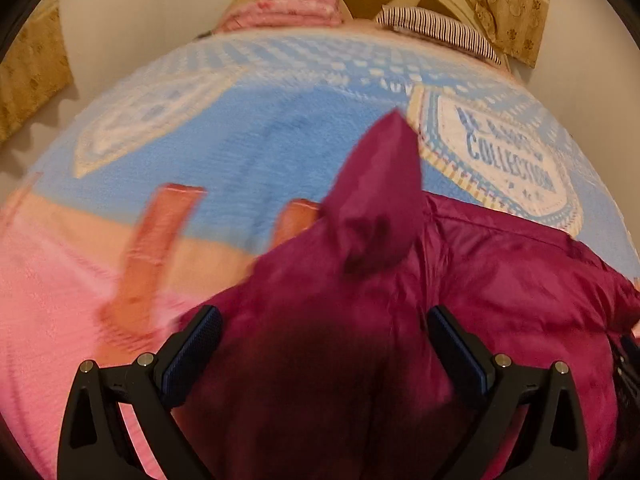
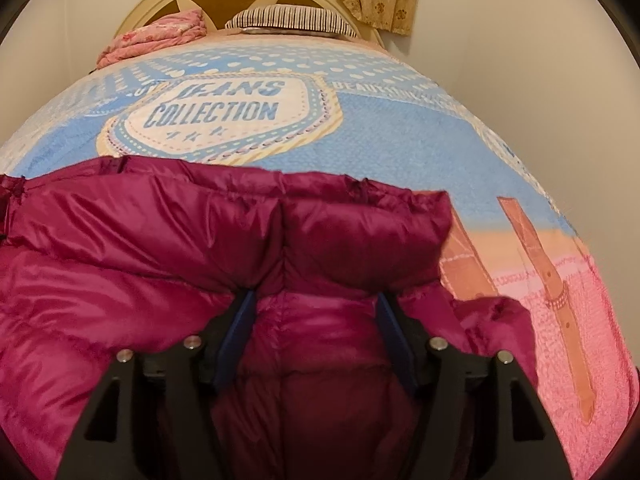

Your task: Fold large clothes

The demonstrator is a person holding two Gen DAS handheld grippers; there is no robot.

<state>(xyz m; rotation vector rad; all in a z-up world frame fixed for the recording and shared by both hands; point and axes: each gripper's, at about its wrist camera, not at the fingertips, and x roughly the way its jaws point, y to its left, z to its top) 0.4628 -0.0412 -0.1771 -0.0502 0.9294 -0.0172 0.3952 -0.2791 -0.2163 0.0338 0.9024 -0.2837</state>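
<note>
A puffy magenta quilted jacket [image 2: 160, 248] lies on a bed's blue-and-pink printed blanket [image 2: 400, 128]. The left gripper [image 1: 324, 320] stands open-jawed over it; the right gripper's [image 2: 316, 300] jaws seemingly straddle a fold, unclamped.

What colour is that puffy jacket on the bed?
The jacket is a deep magenta, clearest in the right wrist view.

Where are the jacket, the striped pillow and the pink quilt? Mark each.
jacket [image 2: 160, 240]: right wrist view, on its puffy upper panel.
striped pillow [image 2: 288, 18]: right wrist view, on its top face.
pink quilt [image 2: 160, 36]: right wrist view, on the folded bundle's middle.
</note>
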